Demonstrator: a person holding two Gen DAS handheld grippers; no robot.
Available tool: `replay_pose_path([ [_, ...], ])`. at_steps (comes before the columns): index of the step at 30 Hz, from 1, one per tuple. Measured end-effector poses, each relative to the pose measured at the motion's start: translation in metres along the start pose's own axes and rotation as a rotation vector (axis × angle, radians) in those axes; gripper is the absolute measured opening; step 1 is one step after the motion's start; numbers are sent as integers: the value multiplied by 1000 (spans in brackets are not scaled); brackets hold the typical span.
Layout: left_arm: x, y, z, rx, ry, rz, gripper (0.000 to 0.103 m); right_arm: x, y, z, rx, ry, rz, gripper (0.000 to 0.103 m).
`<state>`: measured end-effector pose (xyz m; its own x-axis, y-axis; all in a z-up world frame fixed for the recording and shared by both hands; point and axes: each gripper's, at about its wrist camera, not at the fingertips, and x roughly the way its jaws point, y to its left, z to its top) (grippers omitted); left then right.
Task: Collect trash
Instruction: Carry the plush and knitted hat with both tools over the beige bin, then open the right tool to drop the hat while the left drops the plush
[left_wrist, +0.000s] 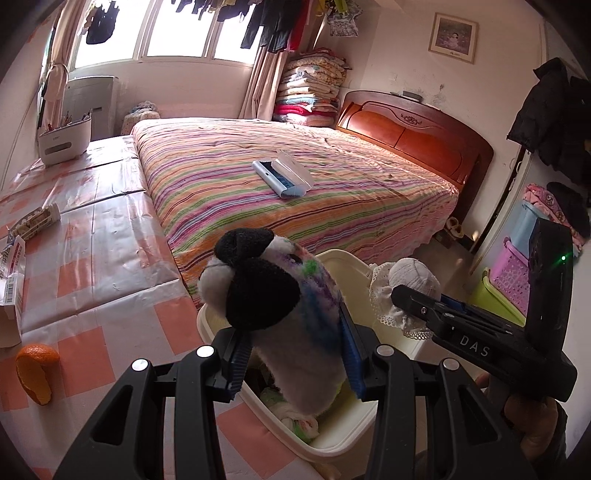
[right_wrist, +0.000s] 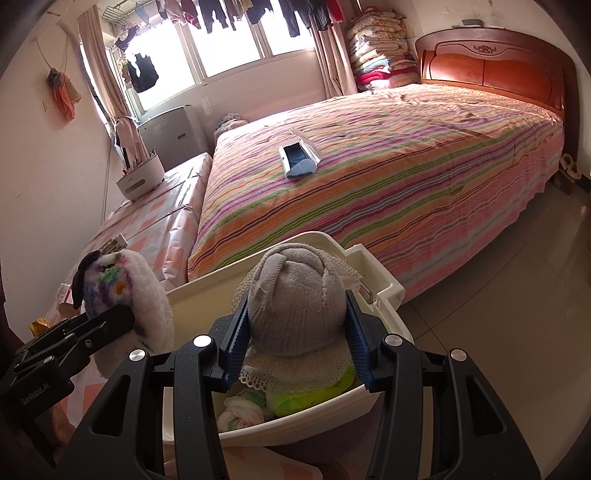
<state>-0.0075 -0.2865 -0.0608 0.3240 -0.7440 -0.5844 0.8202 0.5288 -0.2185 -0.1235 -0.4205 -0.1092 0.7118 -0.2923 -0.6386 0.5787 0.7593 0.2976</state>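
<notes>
My left gripper (left_wrist: 291, 365) is shut on a fuzzy white sock (left_wrist: 280, 306) with black patches and coloured stains, held over the cream bin (left_wrist: 340, 439). It also shows in the right wrist view (right_wrist: 129, 295). My right gripper (right_wrist: 295, 354) is shut on a grey knitted sock with a lace cuff (right_wrist: 295, 306), held over the same bin (right_wrist: 369, 266). The right gripper also appears in the left wrist view (left_wrist: 410, 299) with that sock (left_wrist: 410, 277). Crumpled wrappers and tissue (right_wrist: 251, 406) lie in the bin.
An orange peel (left_wrist: 35, 369), a cardboard box (left_wrist: 11, 291) and a packet (left_wrist: 37, 221) lie on the pink checked surface (left_wrist: 110, 258). A blue brush (left_wrist: 282, 177) lies on the striped bed (left_wrist: 332, 192). Plastic baskets (left_wrist: 513, 273) stand at the right.
</notes>
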Motion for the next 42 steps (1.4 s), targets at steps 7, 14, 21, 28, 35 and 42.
replay_pose_path([
  [7, 10, -8, -5, 5, 25, -4, 42, -3, -3, 0, 5, -11, 7, 49],
  [14, 16, -9, -6, 11, 38, -2, 43, -4, -5, 0, 14, -15, 13, 51],
  [21, 18, -9, -7, 9, 41, -2, 43, -16, -7, 2, 33, -76, 17, 73],
  [28, 20, -10, -7, 14, 45, -2, 43, -17, -11, 5, 59, -89, 27, 73],
  [35, 21, -11, -7, 14, 46, 13, 49, -19, -12, 7, 63, -92, 25, 73],
  [42, 21, -9, -6, 4, 28, 39, 71, -18, -10, 8, 66, -89, 31, 73],
])
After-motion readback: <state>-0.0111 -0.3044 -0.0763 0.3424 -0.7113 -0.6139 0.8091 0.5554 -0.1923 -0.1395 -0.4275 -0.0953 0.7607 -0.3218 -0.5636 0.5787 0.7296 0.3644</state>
